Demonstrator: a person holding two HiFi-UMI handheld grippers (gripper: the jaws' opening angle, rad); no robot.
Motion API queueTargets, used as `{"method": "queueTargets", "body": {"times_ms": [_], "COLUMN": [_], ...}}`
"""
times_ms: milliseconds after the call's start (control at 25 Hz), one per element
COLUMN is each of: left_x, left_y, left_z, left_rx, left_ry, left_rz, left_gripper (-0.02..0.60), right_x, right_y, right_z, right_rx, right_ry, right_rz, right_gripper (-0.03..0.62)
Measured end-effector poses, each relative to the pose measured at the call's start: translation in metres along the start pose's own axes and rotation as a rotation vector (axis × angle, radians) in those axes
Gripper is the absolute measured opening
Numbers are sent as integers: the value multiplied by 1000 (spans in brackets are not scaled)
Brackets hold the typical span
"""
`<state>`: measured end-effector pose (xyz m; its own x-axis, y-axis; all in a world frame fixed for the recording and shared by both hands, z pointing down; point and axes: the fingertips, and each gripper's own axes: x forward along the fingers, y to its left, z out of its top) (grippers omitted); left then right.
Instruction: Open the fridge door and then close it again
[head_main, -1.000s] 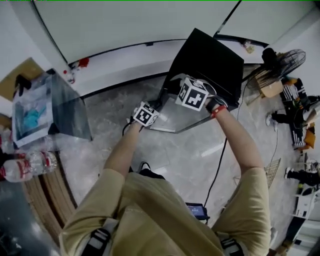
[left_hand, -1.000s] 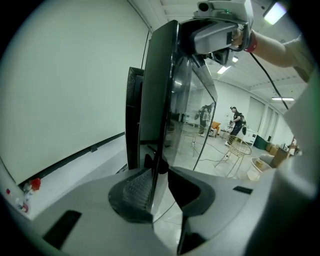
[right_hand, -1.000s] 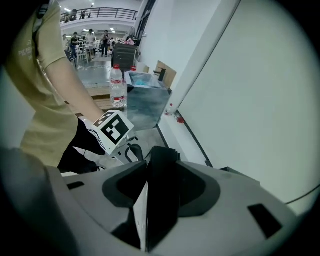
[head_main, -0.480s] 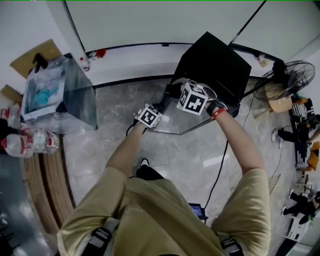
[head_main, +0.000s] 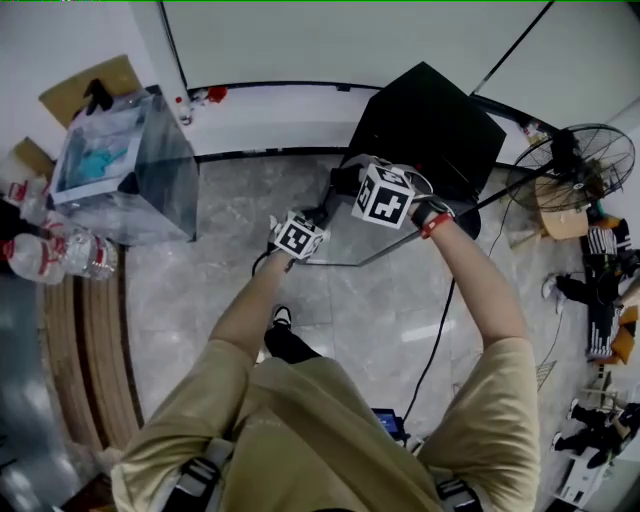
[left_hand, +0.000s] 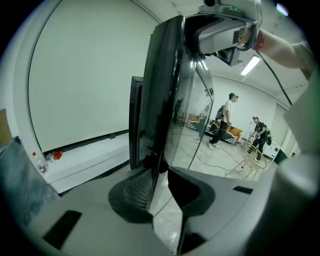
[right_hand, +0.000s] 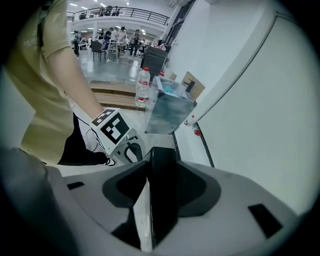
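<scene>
While the fridge door (head_main: 340, 245) stands open, left claw (left_hand: 160, 187) and right claw (right_hand: 159, 186) both clamp its edge.

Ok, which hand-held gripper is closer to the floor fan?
Right. The right hand-held gripper clamps the fridge door on the side toward the floor fan; the left hand-held gripper clamps it farther away.

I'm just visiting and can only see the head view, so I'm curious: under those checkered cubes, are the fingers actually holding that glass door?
Observer: Yes. The left gripper view shows the left gripper with its fingers closed on the dark edge of the open fridge door.
Visitor: And the other hand?
Observer: Same. In the right gripper view, the right gripper clamps the door's edge between its fingers, and the left gripper view shows it near the door's top.
</scene>
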<state>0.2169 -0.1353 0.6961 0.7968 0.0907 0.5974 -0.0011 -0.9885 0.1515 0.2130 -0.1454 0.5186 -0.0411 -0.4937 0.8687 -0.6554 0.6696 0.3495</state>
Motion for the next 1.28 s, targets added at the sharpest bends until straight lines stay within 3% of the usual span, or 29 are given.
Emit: {"method": "queueTargets", "body": {"times_ms": [240,560,1040,1280], "left_x": [-17,-30,-44,-48], "left_y": [-25,-55,-104,-145], "left_z": [-11,-33,-53,-59], "left_rx": [-25,-91,-205,-267], "left_ry": [-43,-29,-20,-69], "left_rz": [52,148,322,366], "left_gripper": [103,103,107,107], "right_x": [-9,-23,-52,-70], "right_y": [30,69,118,152], "right_z": [4,1,-11,-23], "right_rx": [-60,-142,-278,-368], "right_ry": [-9,-7,-96,-130], "right_rz": [4,49,109,141], "right_gripper": [201,202,202,202]}}
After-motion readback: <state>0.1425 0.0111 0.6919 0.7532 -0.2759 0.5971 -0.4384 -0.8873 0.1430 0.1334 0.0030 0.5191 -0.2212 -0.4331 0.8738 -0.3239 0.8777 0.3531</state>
